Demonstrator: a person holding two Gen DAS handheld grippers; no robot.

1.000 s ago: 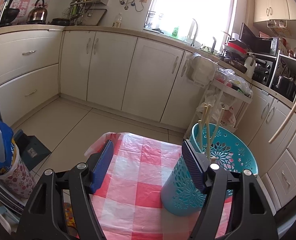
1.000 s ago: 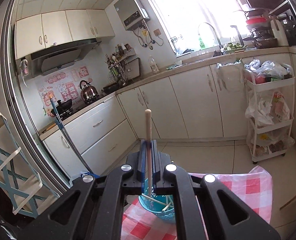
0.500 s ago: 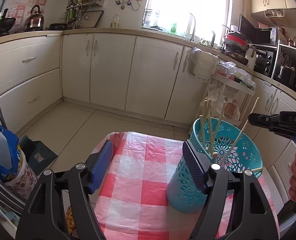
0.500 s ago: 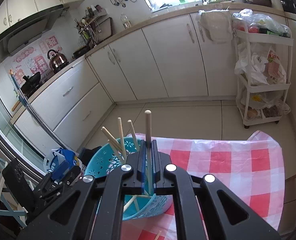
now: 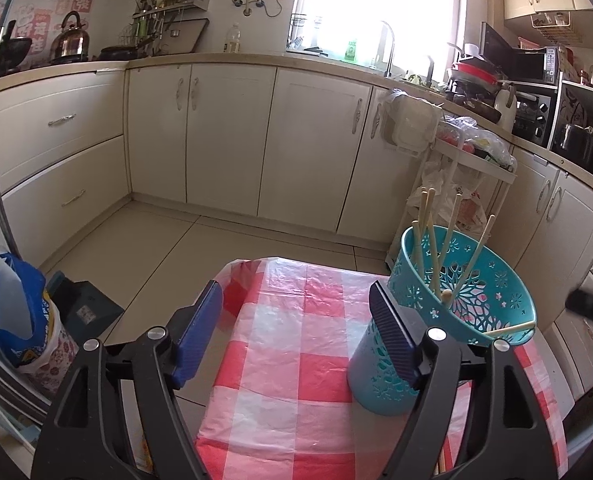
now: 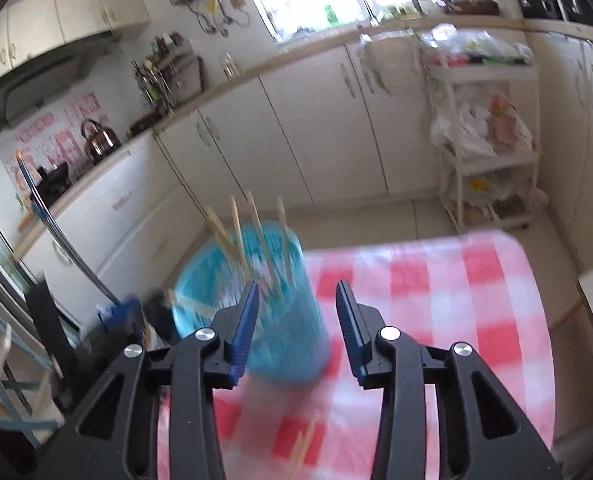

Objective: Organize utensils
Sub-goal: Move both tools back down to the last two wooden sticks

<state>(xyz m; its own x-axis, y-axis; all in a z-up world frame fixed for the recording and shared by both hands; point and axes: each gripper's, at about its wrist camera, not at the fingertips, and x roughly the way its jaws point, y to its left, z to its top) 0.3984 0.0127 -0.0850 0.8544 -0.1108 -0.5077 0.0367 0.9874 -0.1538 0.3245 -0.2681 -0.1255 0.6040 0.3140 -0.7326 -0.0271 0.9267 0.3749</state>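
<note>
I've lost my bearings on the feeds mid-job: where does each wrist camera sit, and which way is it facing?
Left wrist: on the left gripper, angled down across the checked tablecloth toward the cabinets; its own open fingers show, with the teal basket beside the right one.
Right wrist: on the right gripper, tilted down at the basket; its jaws have just been opening, nothing between them; the picture is blurred.
Shared: basket, chopsticks, tablecloth, kettle, white cart.
</note>
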